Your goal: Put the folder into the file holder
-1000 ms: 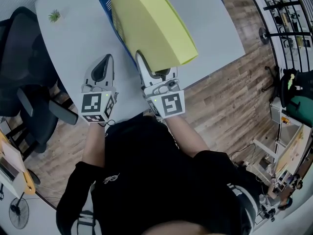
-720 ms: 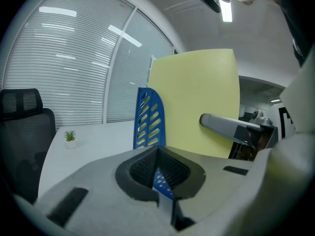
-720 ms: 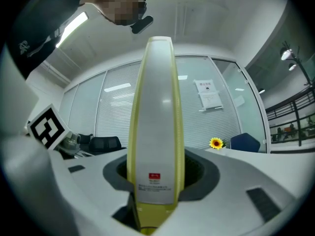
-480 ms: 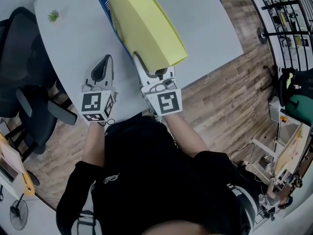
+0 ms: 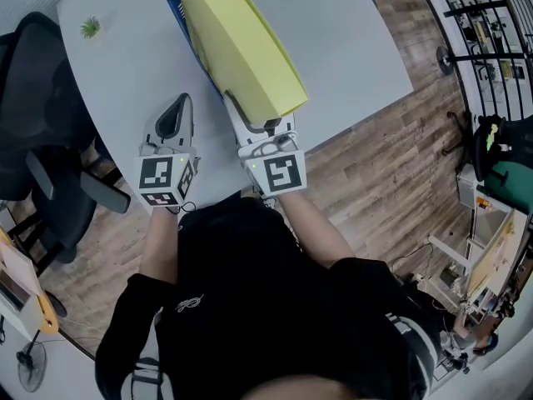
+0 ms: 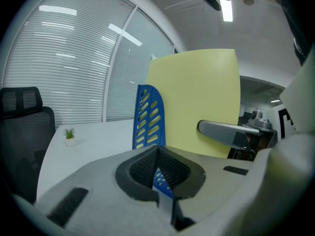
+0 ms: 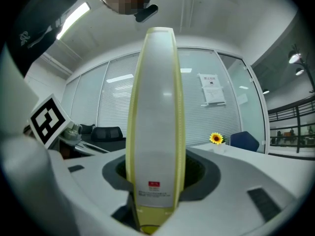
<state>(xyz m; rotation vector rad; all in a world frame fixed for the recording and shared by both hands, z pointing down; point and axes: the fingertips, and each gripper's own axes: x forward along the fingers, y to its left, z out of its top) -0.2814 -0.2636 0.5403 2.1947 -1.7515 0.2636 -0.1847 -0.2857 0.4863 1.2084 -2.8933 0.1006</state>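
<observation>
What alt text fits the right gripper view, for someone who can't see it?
A yellow folder stands edge-on, upright, in the right claw, which is opening. Behind it are window blinds, a sunflower on a white table and a black chair.

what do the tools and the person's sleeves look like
The left tool and right tool are pale grey, each with dark ribbed pads and a white cube of black square markers at the rear. The right tool's jaws are opening, with the yellow folder between them. The person wears a black short-sleeved top.
</observation>
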